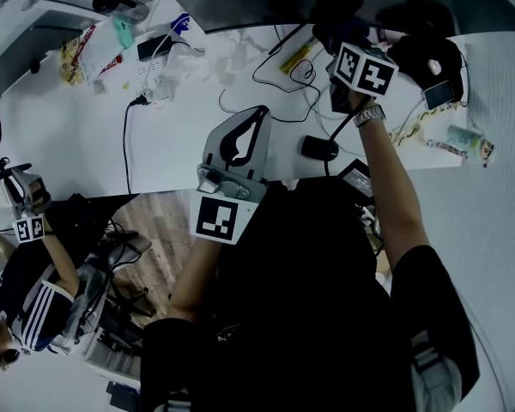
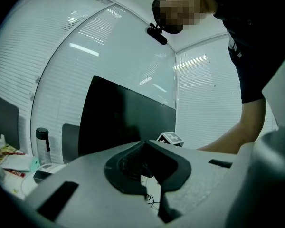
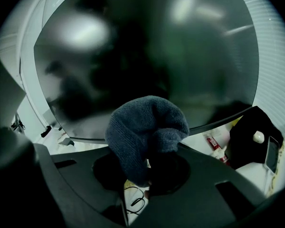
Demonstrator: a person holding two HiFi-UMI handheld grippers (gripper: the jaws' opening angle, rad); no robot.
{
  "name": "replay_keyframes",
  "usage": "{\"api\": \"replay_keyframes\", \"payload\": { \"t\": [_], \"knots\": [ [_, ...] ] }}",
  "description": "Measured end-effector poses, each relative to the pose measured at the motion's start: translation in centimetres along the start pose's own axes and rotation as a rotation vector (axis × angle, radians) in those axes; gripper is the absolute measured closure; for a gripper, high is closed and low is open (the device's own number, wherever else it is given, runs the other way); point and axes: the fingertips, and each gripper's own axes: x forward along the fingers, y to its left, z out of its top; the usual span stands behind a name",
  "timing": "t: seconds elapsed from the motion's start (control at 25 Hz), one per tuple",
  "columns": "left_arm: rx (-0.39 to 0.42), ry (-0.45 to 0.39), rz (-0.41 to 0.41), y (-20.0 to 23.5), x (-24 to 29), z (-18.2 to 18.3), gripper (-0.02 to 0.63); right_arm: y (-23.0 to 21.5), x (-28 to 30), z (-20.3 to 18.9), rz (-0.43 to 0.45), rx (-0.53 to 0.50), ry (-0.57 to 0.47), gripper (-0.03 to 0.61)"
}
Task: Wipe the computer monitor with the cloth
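The dark monitor [image 3: 147, 51] fills the right gripper view; in the head view its lower edge [image 1: 266, 3] runs along the top of the desk. My right gripper [image 3: 149, 167] is shut on a grey-blue knitted cloth [image 3: 145, 127], which bulges out of the jaws close in front of the lower part of the screen. In the head view that gripper [image 1: 345, 43] is raised at the monitor's lower right, marker cube toward me. My left gripper [image 1: 256, 114] hangs shut and empty over the desk's front edge, well short of the monitor [image 2: 123, 118].
On the white desk [image 1: 77, 144] lie a black mouse [image 1: 319, 148], loose cables [image 1: 275, 84], a power strip [image 1: 154, 75] and snack packets [image 1: 90, 50]. A black pouch with a phone [image 1: 433, 71] sits at the right. Another person with a gripper [image 1: 26, 209] is at lower left.
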Motion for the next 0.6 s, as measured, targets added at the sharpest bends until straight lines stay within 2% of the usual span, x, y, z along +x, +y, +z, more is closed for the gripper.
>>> {"api": "replay_keyframes", "payload": {
  "t": [0.6],
  "knots": [
    [-0.024, -0.005, 0.021, 3.8, -3.2, -0.2, 0.607, 9.7, 1.7, -1.1, 0.074, -0.043, 0.028, 0.508]
  ]
}}
